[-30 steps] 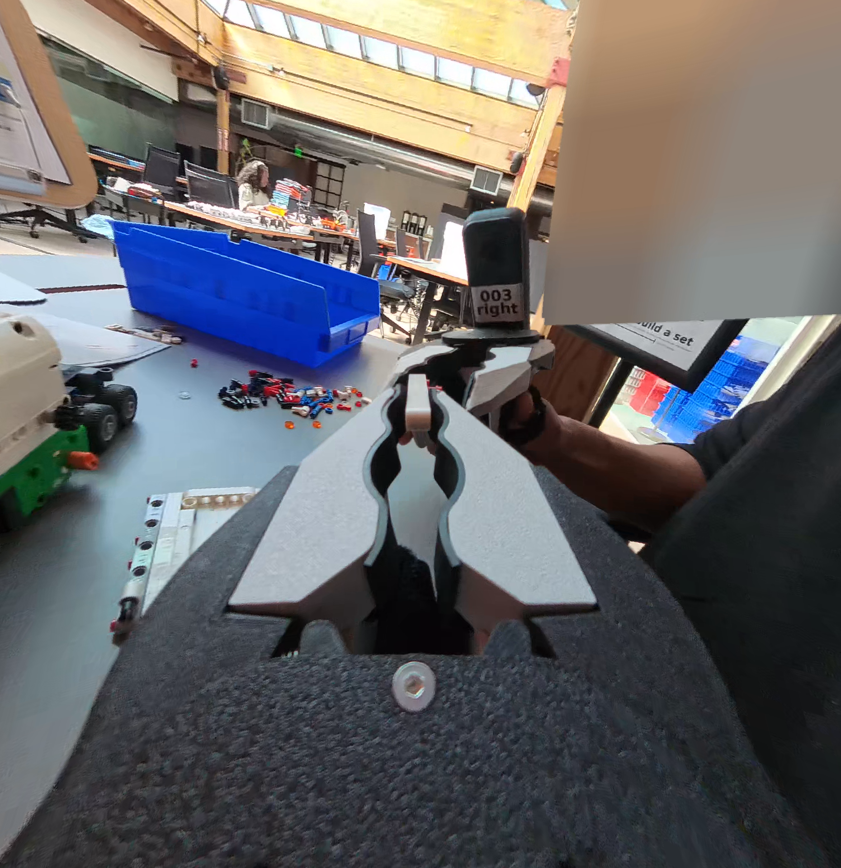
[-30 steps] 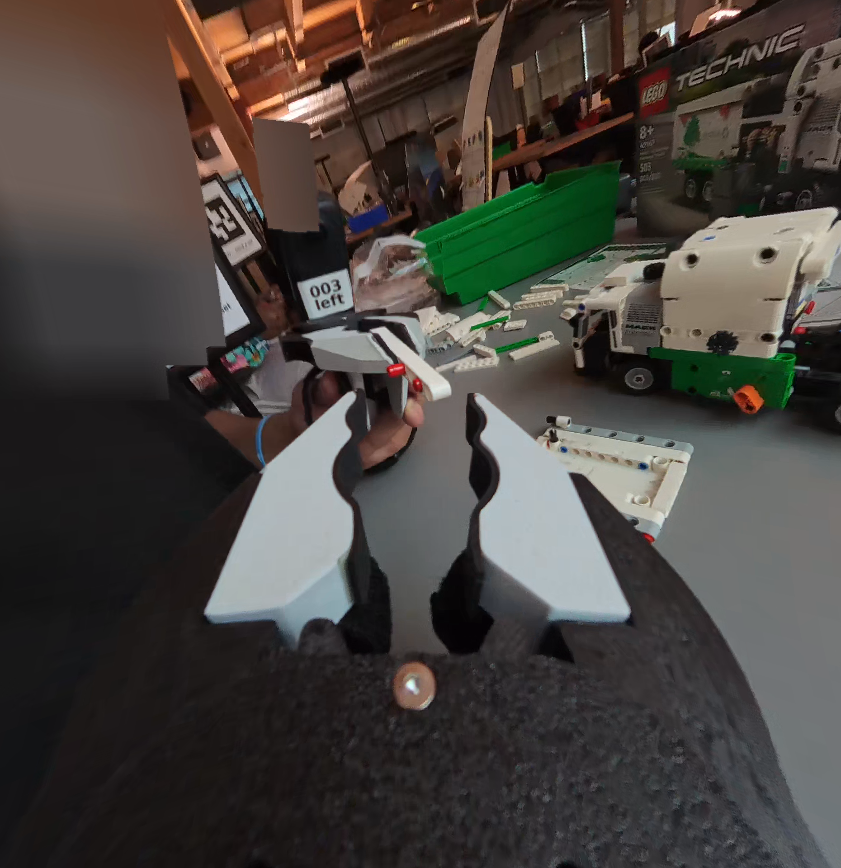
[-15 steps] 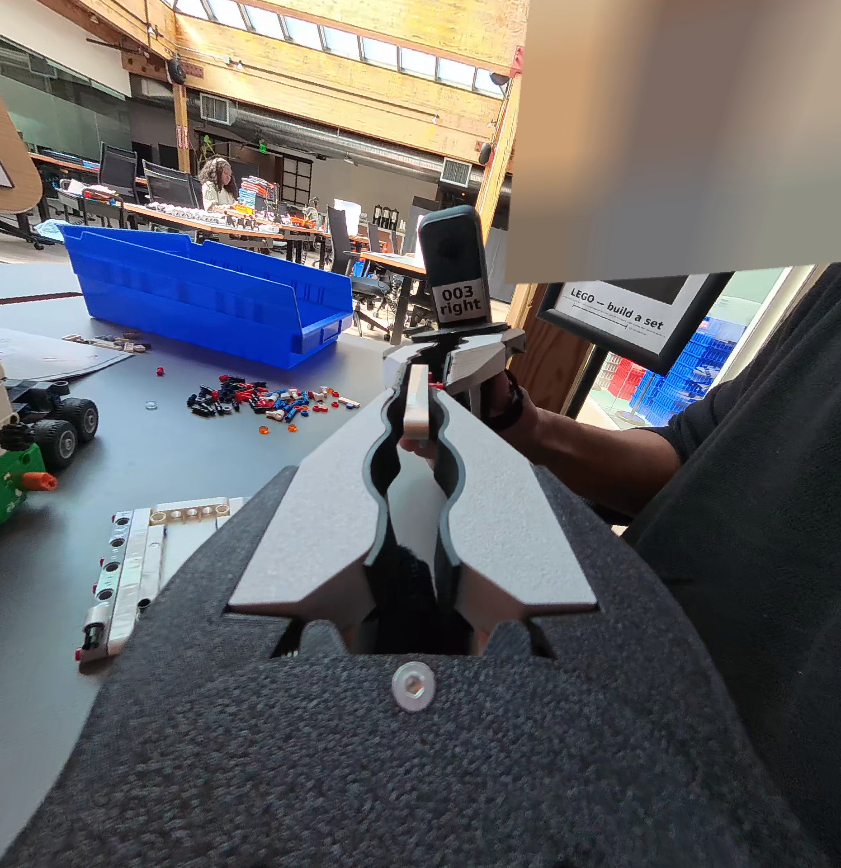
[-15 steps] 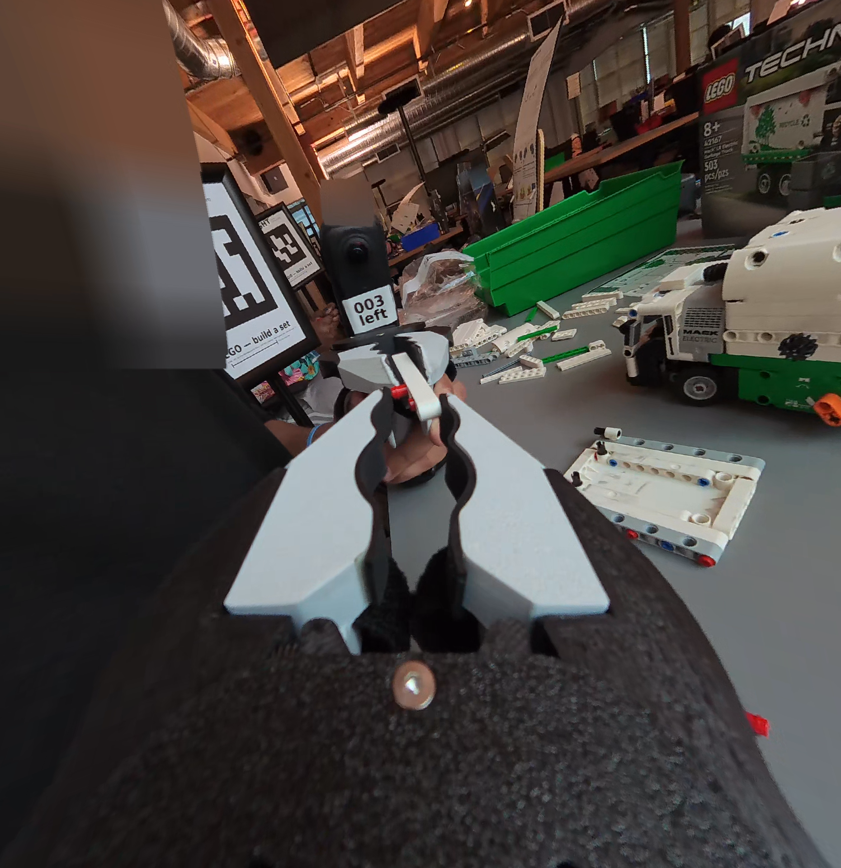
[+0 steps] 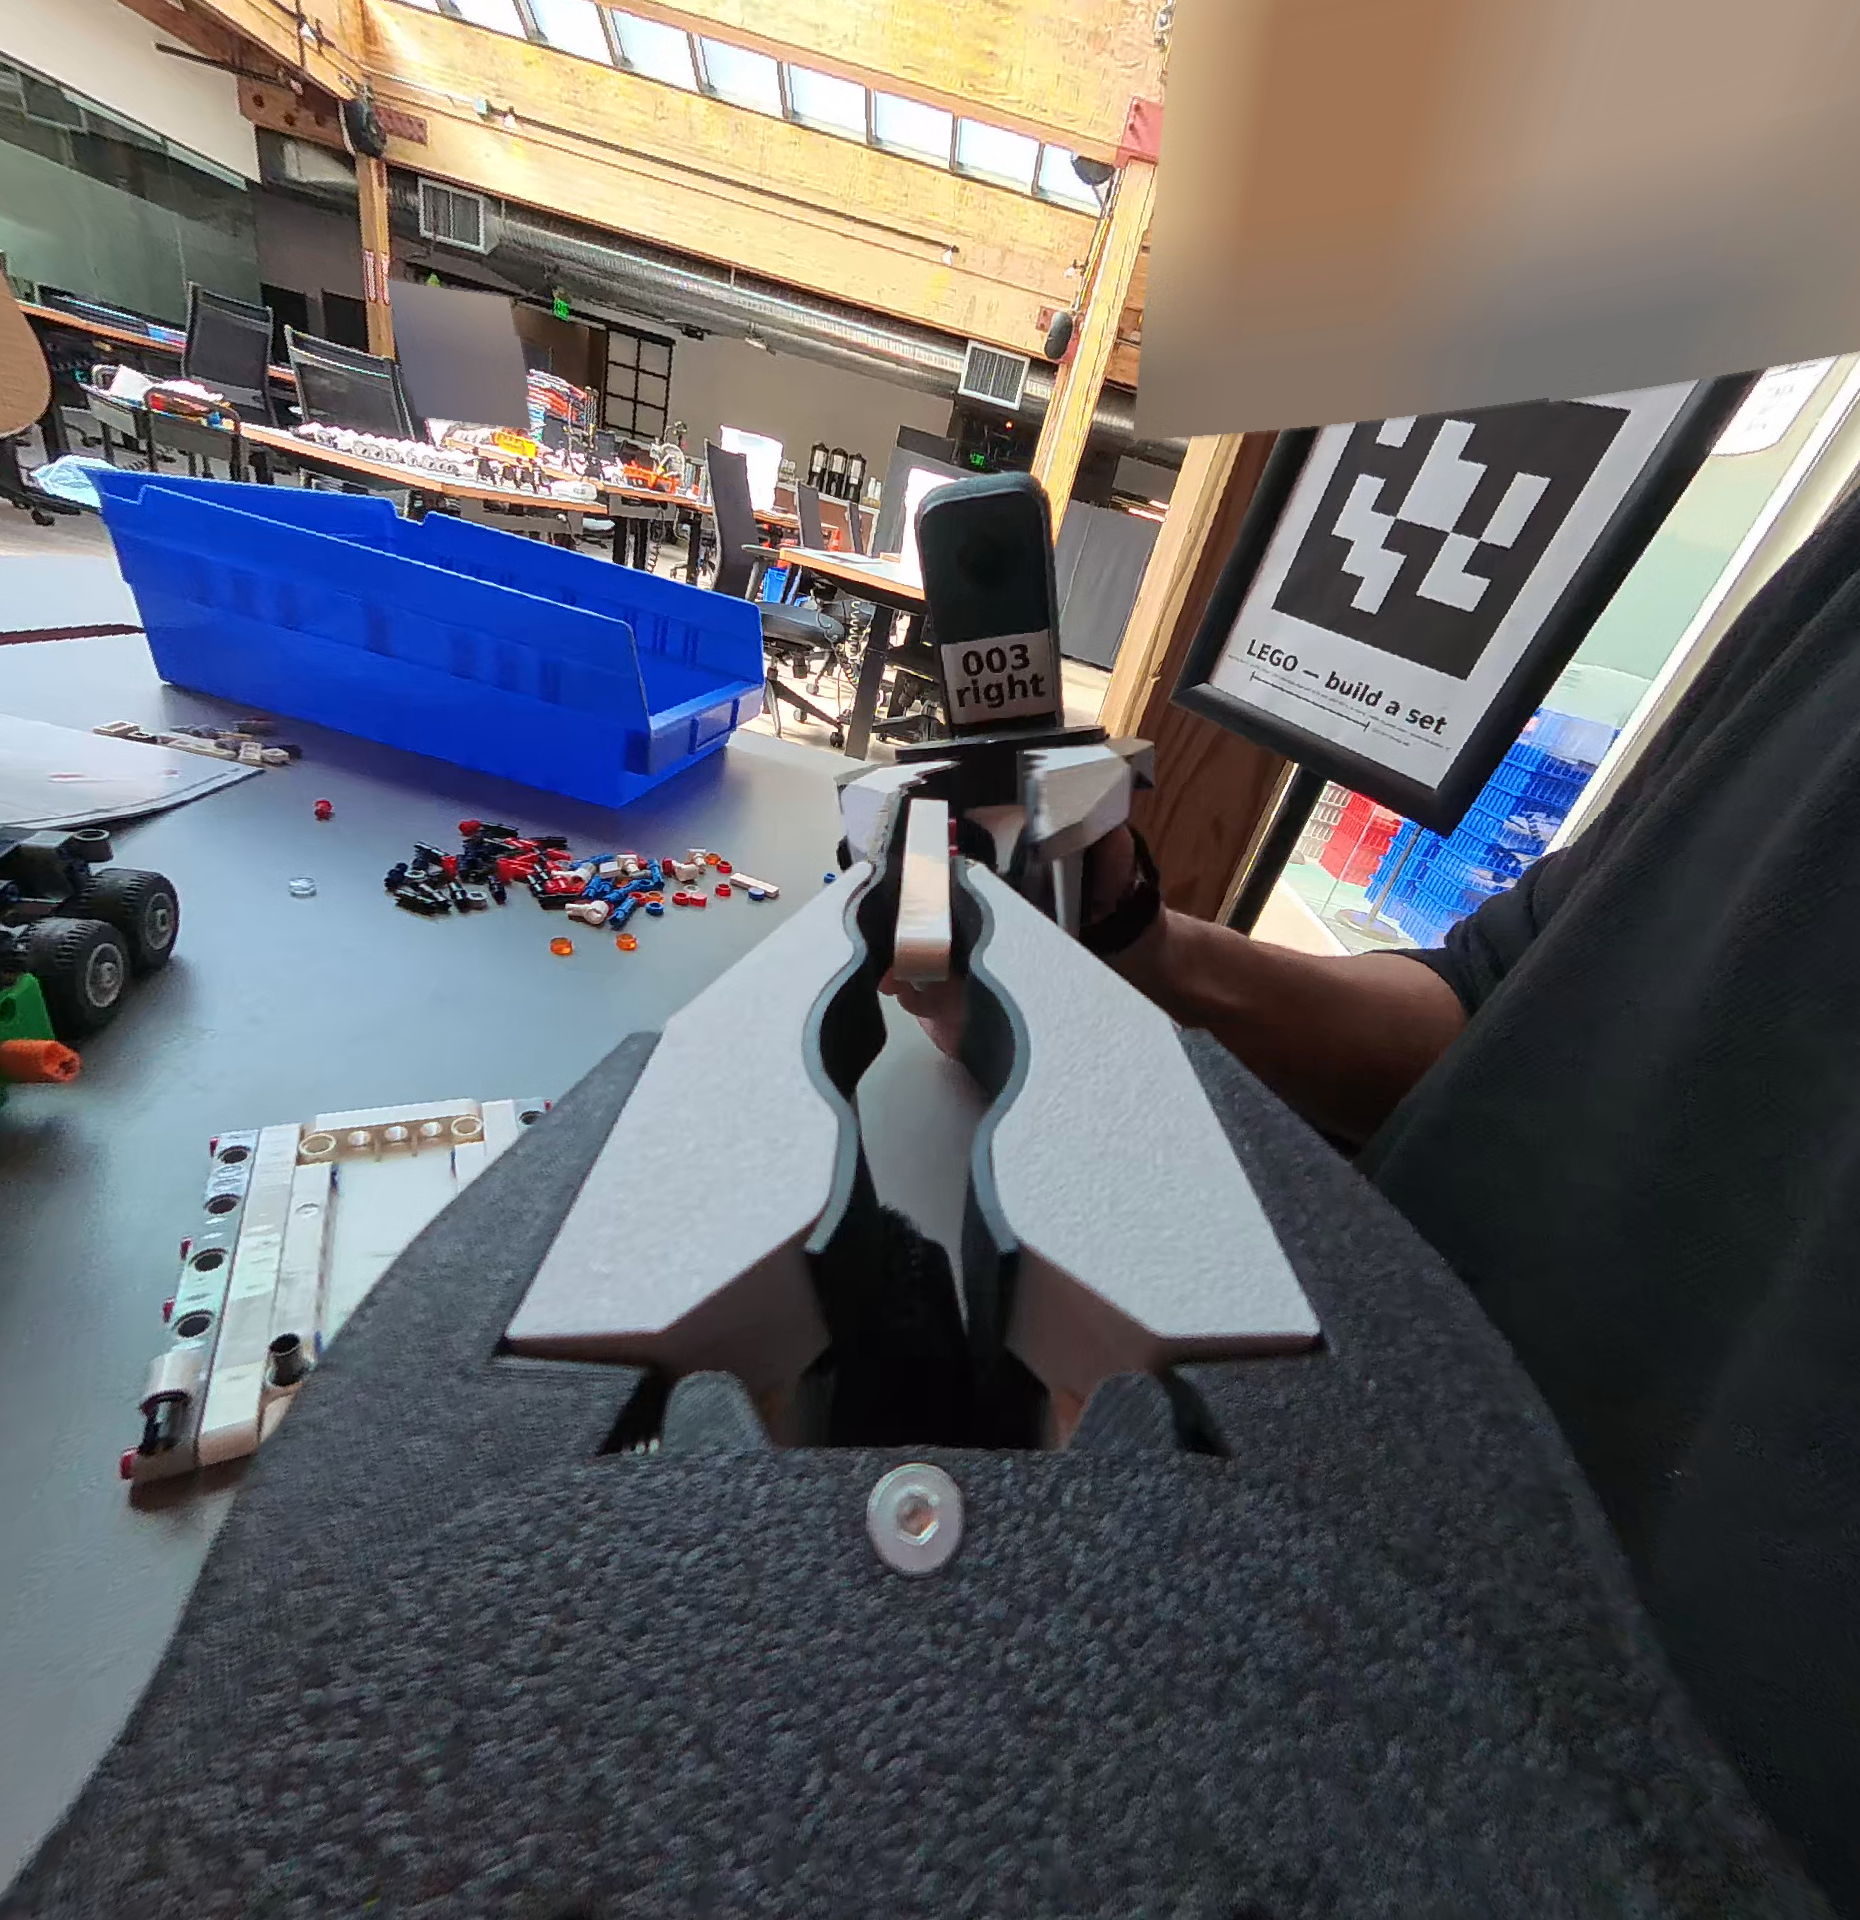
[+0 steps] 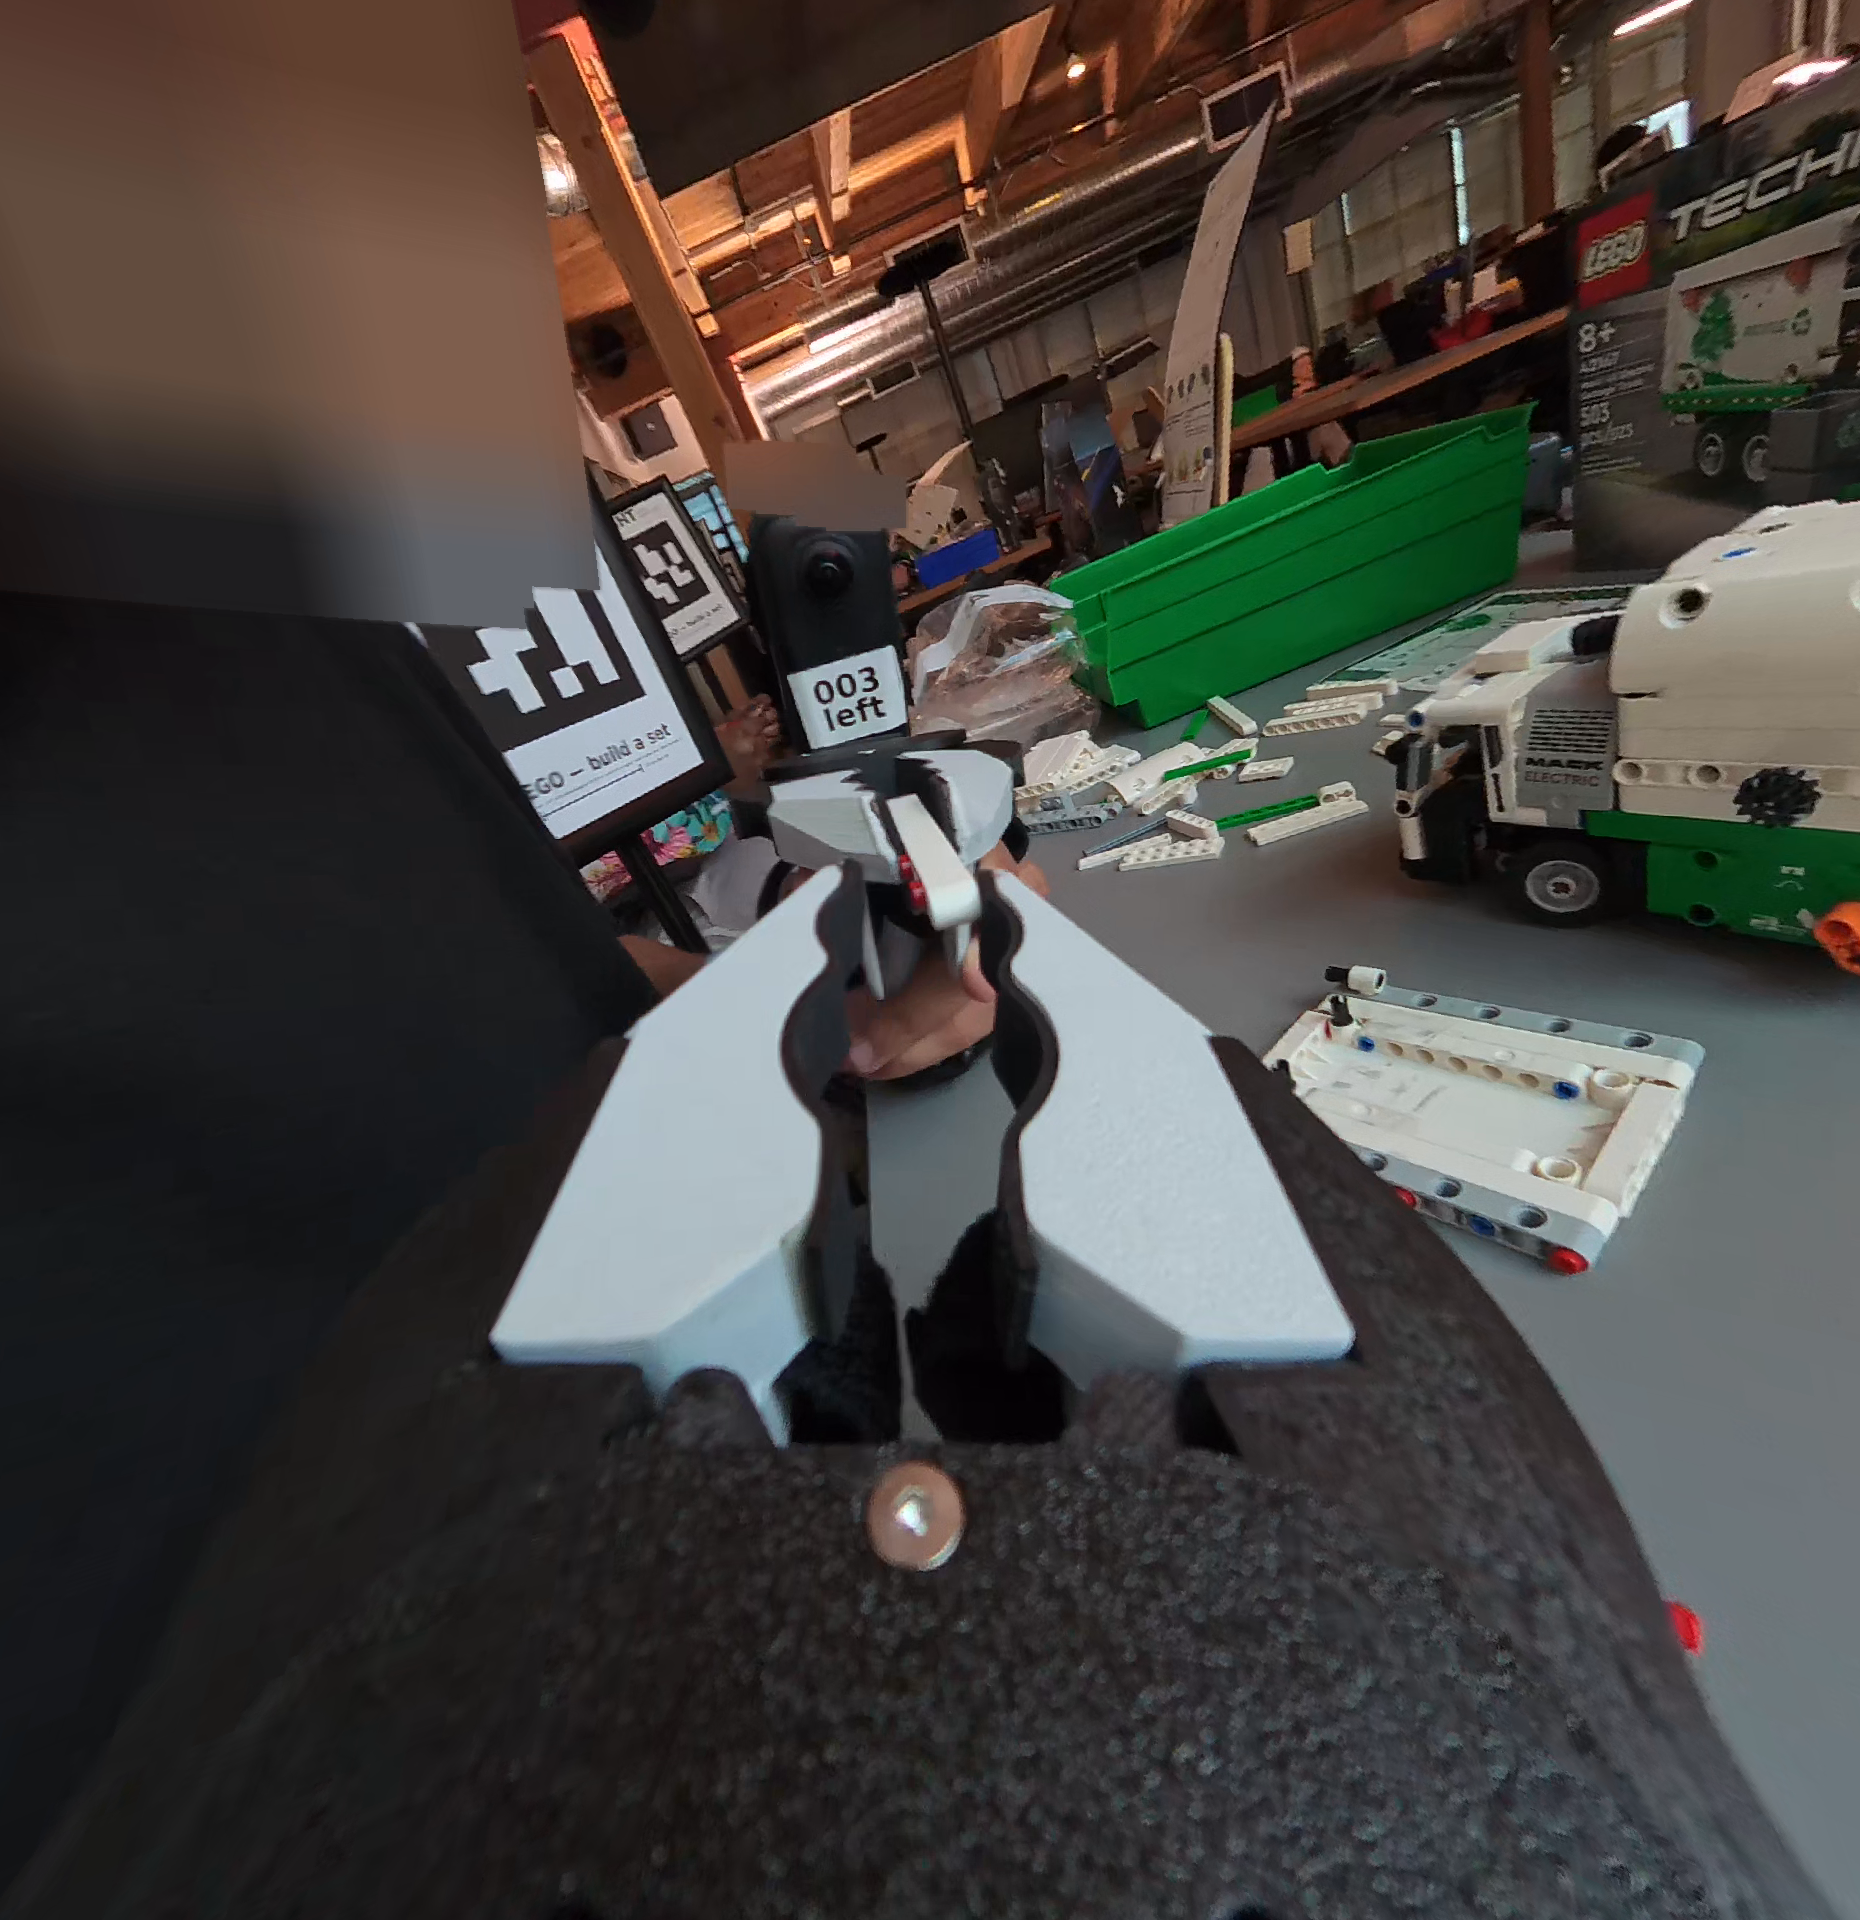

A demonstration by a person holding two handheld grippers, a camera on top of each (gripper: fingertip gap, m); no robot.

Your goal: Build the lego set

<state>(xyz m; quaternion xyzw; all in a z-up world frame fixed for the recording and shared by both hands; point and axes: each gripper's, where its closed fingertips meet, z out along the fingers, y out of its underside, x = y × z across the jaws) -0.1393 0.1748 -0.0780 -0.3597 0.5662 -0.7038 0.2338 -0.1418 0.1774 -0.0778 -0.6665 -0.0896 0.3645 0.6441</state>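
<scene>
Facing each other above the grey counter (image 5: 282, 987), both claws meet on one white lego beam (image 5: 924, 902): left claw (image 5: 918, 914) clamped on it, right claw (image 6: 910, 904) closed around its far end. Flat white studded panel (image 6: 1477, 1101) lies beside a white-and-green truck model (image 6: 1684, 769). Labels unreported. Blue plastic bin (image 5: 438, 644) and green plastic bin (image 6: 1300, 592): contents hidden.
</scene>
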